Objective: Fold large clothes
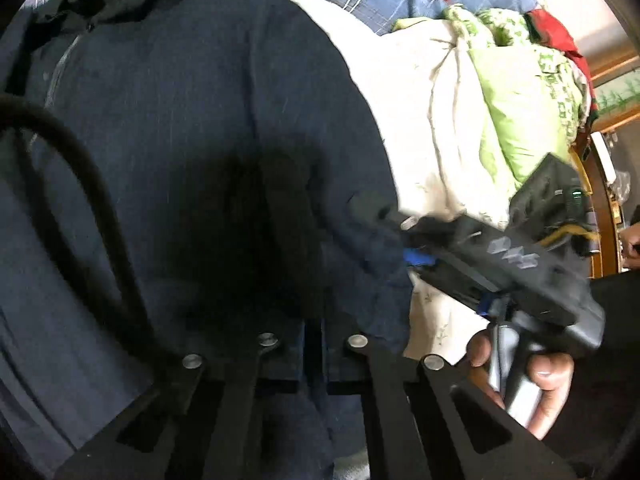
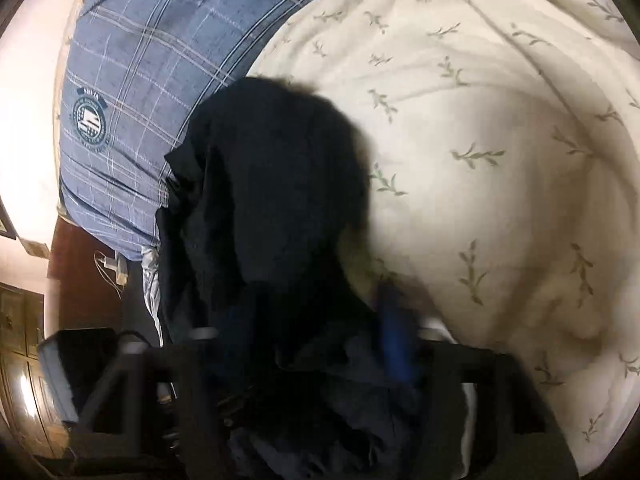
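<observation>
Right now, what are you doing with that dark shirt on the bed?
A person holds a gripper in each hand and is folding a dark navy shirt on a cream leafy bedspread. The right gripper is pinching the shirt's edge. The left gripper looks closed on the cloth too. A blue plaid pillow and other clothes lie nearby.

A home bedroom: leaf-print bedding (image 2: 500, 128), blue plaid pillow (image 2: 132, 80), heaped laundry (image 1: 516, 92), wooden cabinet (image 2: 18, 360) beside the bed.
</observation>
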The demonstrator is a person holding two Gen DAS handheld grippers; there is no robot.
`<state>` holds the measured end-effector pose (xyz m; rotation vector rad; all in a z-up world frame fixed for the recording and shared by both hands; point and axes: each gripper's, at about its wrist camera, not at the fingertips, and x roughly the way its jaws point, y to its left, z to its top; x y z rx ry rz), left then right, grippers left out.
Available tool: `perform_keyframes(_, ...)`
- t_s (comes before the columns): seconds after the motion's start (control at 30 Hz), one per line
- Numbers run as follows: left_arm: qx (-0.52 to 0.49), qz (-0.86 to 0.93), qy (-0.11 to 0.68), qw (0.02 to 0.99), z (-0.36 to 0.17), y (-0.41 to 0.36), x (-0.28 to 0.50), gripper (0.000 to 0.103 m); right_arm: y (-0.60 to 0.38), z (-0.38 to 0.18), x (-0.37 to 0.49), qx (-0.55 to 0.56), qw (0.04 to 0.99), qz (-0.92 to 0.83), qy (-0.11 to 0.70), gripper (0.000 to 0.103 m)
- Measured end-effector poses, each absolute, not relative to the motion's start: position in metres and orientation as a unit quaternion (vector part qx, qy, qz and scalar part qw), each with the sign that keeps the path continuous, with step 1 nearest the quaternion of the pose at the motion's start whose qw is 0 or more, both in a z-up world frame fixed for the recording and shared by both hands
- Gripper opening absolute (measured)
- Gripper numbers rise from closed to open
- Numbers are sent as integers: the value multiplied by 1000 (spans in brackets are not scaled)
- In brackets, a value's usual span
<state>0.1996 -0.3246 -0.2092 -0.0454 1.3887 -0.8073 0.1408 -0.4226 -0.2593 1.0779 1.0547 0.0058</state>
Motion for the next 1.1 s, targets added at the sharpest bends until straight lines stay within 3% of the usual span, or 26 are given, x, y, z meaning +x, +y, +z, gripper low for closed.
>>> perform_keyframes(0.07,-30,-374,607,700,-188,-321,200,0,-422,-255,139,487,734,1,472,13)
perform_keyframes(0.17,-62,-400,588,700,-150,-307,205,0,-423,-236,132,496,751,28,436,6)
perform_keyframes(0.37,-103,-434,569,691,-71,-262,222,0,-406,-187,123,537,755,122,355,5)
perform_keyframes(0.5,-120,-431,573,686,-41,-196,233,0,-379,-173,130,554,733,180,350,5)
perform_keyframes(0.67,-150,-411,579,687,-41,-133,245,0,-326,-169,149,537,712,234,388,5)
perform_keyframes(0.8,-144,-365,588,707,-83,-89,250,0,-283,-185,165,495,711,238,440,5)
perform_keyframes(0.83,-139,-347,590,716,-100,-82,253,4,-277,-194,171,489,709,230,454,5)
perform_keyframes(0.9,-118,-323,583,736,-129,-72,264,22,-262,-220,182,474,701,214,488,9)
perform_keyframes(0.97,-91,-282,583,757,-156,-62,274,59,-255,-246,188,479,690,190,509,22)
perform_keyframes(1.1,-107,-250,585,764,-171,-36,290,60,-272,-241,186,470,706,159,505,49)
